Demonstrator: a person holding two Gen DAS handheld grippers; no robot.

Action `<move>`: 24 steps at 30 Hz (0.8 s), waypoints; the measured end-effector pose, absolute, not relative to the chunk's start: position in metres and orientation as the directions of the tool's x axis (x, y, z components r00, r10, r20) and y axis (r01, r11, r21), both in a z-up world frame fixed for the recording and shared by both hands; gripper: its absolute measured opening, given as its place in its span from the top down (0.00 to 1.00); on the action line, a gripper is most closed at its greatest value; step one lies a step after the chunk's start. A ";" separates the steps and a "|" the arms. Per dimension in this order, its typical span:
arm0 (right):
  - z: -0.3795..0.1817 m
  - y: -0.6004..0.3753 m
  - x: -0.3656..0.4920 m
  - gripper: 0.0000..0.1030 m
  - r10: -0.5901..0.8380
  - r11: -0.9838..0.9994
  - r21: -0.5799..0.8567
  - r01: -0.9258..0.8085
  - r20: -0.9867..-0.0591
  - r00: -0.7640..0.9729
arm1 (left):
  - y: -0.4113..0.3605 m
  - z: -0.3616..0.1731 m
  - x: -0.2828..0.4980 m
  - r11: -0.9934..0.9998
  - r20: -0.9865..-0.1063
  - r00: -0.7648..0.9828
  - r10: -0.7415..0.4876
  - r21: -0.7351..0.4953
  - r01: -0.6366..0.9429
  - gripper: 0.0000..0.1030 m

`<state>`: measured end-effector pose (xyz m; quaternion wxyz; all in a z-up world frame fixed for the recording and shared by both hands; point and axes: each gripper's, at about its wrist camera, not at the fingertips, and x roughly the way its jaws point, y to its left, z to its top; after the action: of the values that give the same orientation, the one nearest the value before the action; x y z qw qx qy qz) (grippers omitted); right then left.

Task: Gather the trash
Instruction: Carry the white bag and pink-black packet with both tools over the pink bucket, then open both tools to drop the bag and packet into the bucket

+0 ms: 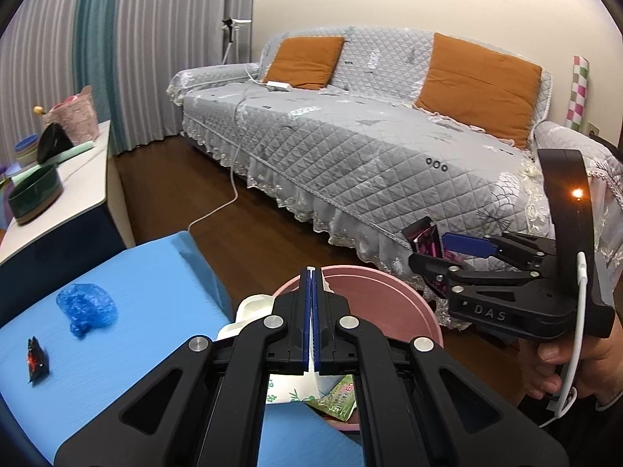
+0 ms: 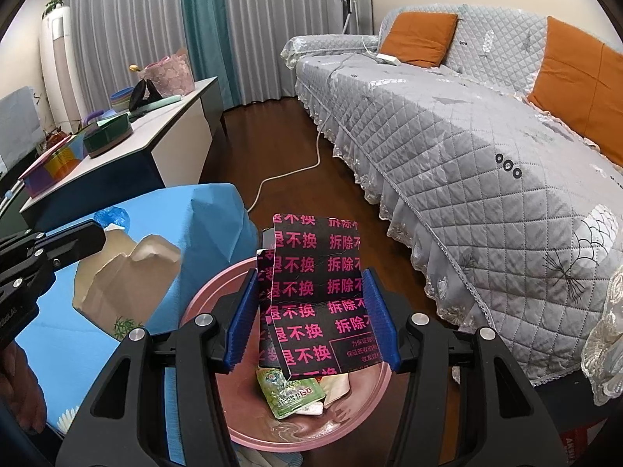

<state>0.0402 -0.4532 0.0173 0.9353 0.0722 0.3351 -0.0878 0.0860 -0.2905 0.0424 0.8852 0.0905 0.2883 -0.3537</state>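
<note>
Landmark: the round pink plastic bin [image 2: 202, 295], standing on the wood floor against the blue-covered table [image 1: 155, 272].

Right gripper [image 2: 315, 323]: jaws partly apart and clamped on a black sheet of packaging printed with pink characters [image 2: 315, 295]. The blue pads press its two side edges, so the sheet stands upright between them. It hangs directly above the bin mouth, so opening the jaws should drop it straight in.

Left gripper [image 1: 311, 319]: jaws together, pinching a thin white edge. That looks like the rim of the crumpled white-and-tan paper bag with green leaf print [image 2: 128, 284] seen in the right wrist view. The left view hides most of it, so this is probably the same bag, not certain. The bag sits over the bin's table-side rim, likely held there so it goes in next.

Already inside the bin: a green printed sachet [image 2: 290, 393] and some pale scraps at the bottom.

Not yet collected, on the table away from the bin: a crumpled blue plastic bag [image 1: 87, 305] and, farther out, a small black-and-red wrapper [image 1: 37, 358].

The bin sits below the table edge, which keeps the carries short. The grey quilted sofa [image 1: 350, 148] lies beyond the bin, with no trash visible on it.
</note>
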 end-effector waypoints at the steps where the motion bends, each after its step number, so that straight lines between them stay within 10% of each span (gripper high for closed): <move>1: 0.016 -0.454 0.040 0.48 -0.116 0.974 0.076 0.213 -0.641 0.758 | -0.292 0.042 0.086 0.730 -0.575 0.581 -0.576 -0.043 0.682 1.00; 24: 0.005 -0.462 0.050 0.30 -0.136 0.964 0.076 0.255 -0.683 0.718 | -0.291 0.043 0.098 0.720 -0.578 0.540 -0.611 -0.123 0.683 0.87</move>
<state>0.0500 -0.4616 0.0046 0.9231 0.0824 0.3603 -0.1059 0.0979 -0.2909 0.0434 0.8757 0.0589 0.3054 -0.3694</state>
